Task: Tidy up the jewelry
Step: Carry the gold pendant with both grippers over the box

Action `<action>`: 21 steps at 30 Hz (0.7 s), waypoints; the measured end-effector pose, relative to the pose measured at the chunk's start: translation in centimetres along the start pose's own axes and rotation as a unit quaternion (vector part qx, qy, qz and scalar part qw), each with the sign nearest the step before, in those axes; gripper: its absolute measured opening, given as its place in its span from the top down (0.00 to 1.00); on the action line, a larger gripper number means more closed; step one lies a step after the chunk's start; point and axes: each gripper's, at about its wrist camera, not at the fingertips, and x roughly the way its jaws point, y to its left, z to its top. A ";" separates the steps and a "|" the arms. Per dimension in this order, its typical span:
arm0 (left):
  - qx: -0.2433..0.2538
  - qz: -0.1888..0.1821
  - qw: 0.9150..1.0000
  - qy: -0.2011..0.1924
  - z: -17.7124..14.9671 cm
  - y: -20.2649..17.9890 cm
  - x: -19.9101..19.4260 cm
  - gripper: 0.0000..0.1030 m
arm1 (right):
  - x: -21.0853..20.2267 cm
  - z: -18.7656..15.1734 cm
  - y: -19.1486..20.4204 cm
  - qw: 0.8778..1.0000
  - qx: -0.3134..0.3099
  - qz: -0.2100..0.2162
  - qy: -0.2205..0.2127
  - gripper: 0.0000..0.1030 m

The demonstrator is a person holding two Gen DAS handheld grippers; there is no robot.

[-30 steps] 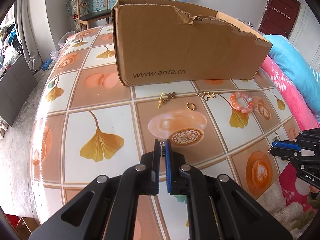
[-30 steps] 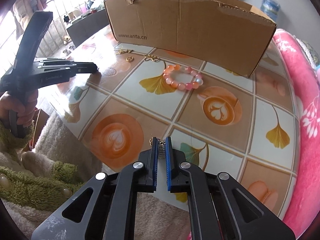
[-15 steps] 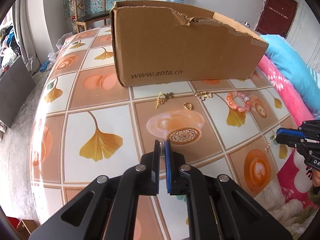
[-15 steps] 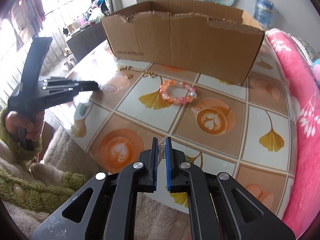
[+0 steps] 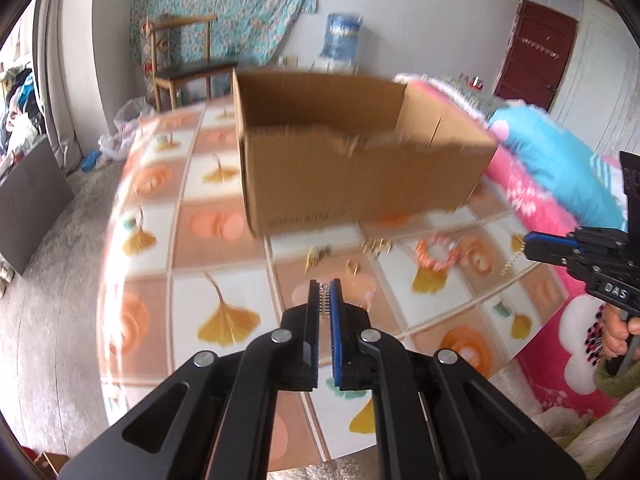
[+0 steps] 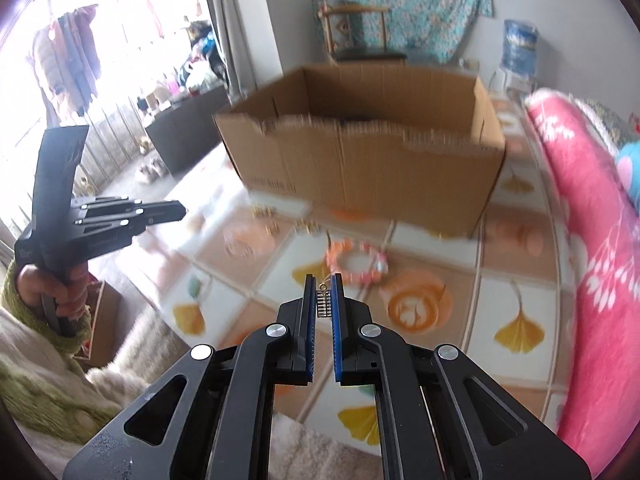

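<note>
My left gripper [image 5: 325,294] is shut on a small silver chain piece [image 5: 325,303], held well above the table. My right gripper [image 6: 323,294] is shut on a gold and silver chain piece [image 6: 323,303], also raised; it shows from the side in the left wrist view [image 5: 534,242] with the chain dangling below. On the table in front of the open cardboard box [image 5: 352,168] lie a pink bead bracelet [image 5: 436,254], a gold ring [image 5: 352,267] and two small gold pieces [image 5: 316,256] [image 5: 376,246]. The box [image 6: 360,168] and bracelet [image 6: 356,262] also show in the right wrist view.
The table [image 5: 160,240] has a tiled ginkgo-leaf cover. A pink and blue blanket [image 5: 560,168] lies at the right. A wooden chair [image 5: 180,64] and a water bottle [image 5: 340,38] stand behind. The left gripper shows in the right wrist view [image 6: 176,210].
Both grippers have risen with their chain pieces, so the open top of the box now shows. The views are blurred by motion.
</note>
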 end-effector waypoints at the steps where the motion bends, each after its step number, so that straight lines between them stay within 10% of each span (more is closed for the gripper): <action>1: 0.003 -0.005 1.000 -0.013 0.7 -0.1 -0.9 0.96 | -0.4 0.7 0.1 1.000 -0.005 0.003 -0.011 0.95; 11: 0.065 -0.048 0.990 -0.117 11.0 -1.2 -3.8 0.96 | -2.3 11.1 -0.8 0.989 -0.066 0.047 -0.123 0.95; 21: 0.046 -0.100 0.993 0.040 17.9 -1.8 10.9 0.95 | 11.1 17.7 -7.1 0.996 0.000 0.047 0.073 0.95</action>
